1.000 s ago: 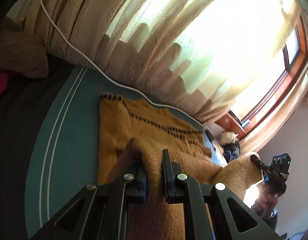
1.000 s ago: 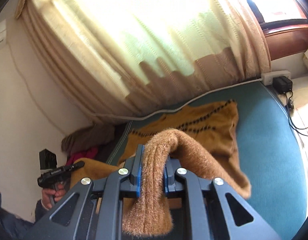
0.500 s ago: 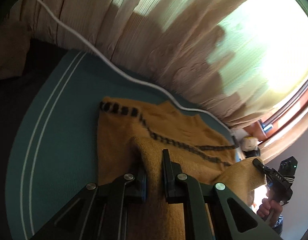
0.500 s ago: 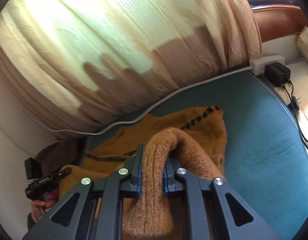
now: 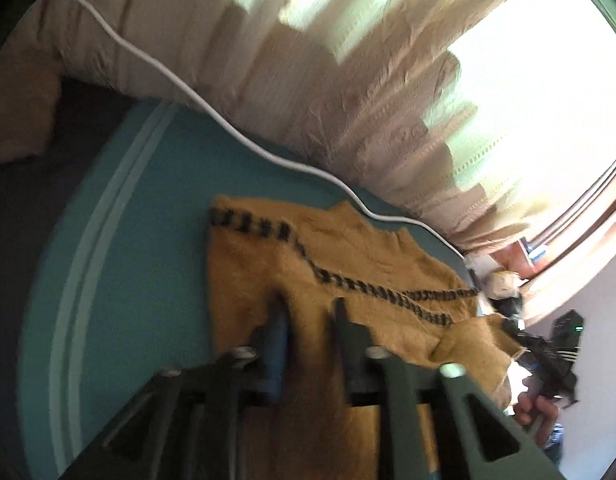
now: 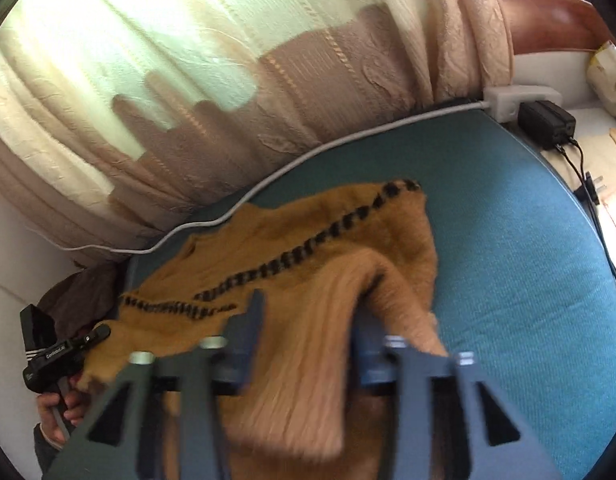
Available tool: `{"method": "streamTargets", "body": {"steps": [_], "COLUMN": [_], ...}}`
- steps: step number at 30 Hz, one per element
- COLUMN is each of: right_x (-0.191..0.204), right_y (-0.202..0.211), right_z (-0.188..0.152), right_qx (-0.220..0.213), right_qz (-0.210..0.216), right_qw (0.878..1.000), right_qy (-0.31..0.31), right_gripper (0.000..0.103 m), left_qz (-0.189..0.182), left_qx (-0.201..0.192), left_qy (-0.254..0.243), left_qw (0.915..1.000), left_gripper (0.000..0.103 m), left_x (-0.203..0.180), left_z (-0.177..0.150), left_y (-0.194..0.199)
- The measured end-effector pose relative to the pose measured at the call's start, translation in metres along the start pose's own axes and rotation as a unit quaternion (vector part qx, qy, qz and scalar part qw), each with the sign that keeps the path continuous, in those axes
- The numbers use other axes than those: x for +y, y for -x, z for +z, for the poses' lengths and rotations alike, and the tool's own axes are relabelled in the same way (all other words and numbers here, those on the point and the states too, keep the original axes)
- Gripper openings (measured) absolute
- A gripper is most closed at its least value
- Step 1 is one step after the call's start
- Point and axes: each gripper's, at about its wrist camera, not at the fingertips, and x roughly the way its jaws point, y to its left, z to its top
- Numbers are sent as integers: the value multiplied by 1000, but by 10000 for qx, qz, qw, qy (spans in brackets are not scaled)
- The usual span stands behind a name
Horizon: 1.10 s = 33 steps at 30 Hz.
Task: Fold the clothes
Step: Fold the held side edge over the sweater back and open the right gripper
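Mustard-brown fuzzy knit sweater w/ a black dashed stitch line (image 5: 348, 264) lies on the teal mat w/ pale edge stripes (image 5: 119, 264), its far edge close to the white cable (image 5: 235, 136) that runs along the foot of the cream embossed curtain (image 5: 348, 80).

Left gripper (image 5: 310, 308): jaws have just been opening and now stand apart. A fold of the sweater runs between them, slack; pads not pressing on it, so released. Frame is motion-blurred.

Right gripper (image 6: 308, 312): jaws have just been opening, now wide. A raised hump of sweater fabric (image 6: 328, 320) sits between the fingers and drapes over toward the right finger. No clamp visible, so released.

Each gripper shows in the other's view, at the sweater's opposite end, held by a hand (image 6: 55, 408).

White power strip w/ a black adapter (image 6: 544, 120) sits at the mat's far right corner. Dark brown cloth (image 6: 83, 296) is bunched off the mat's left end.
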Motion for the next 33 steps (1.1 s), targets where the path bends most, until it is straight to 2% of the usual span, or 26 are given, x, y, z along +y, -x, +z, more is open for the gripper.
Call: {"method": "streamTargets", "body": {"steps": [1,2,6,8,11,15,18,22,25,27,33], "right_x": [3,6,22,29,36,43,55,66,61,54,44], "right_y": [6,12,30,39,49,46,35,17,-2,-14,-34], "right_z": [-1,-2,-15,-27,-45,-63,-69,-68,-57,-44,-1], "right_qx": [-72,-145,-199,-134,34,461,677,835,950,934,448], "right_qz": [-100,-199,-783,-1070,-1211,-1290,-1210,-1108,-1040,-1034,-967], "right_qw": [9999,9994,9905,9817,9722,9638,9588,9535,9593,9656,9830], "right_qy": [118,236,1112,1570,2002,2287,2478,2675,2448,2194,1498], "right_gripper": [79,81,81,81,81,81,81,81,81,81,81], "left_qz": [137,274,264,287,241,-65,-131,83,341,541,1089], "left_qx": [-166,-337,-377,-255,37,639,822,1049,1122,1002,341], "left_qy": [-13,-22,-389,-832,-1519,-2246,-2416,-2464,-2360,-2344,-2324], "left_qw": [9998,9991,9982,9958,9881,9723,9668,9634,9647,9655,9659], "left_gripper": [74,82,82,82,82,82,82,82,82,82,82], "left_x": [2,4,4,-5,-27,-69,-89,-96,-95,-97,-99], "left_z": [-2,-3,-19,-33,-56,-83,-88,-84,-75,-64,-9], "left_y": [11,22,54,66,71,51,28,-2,-24,-35,-62]}}
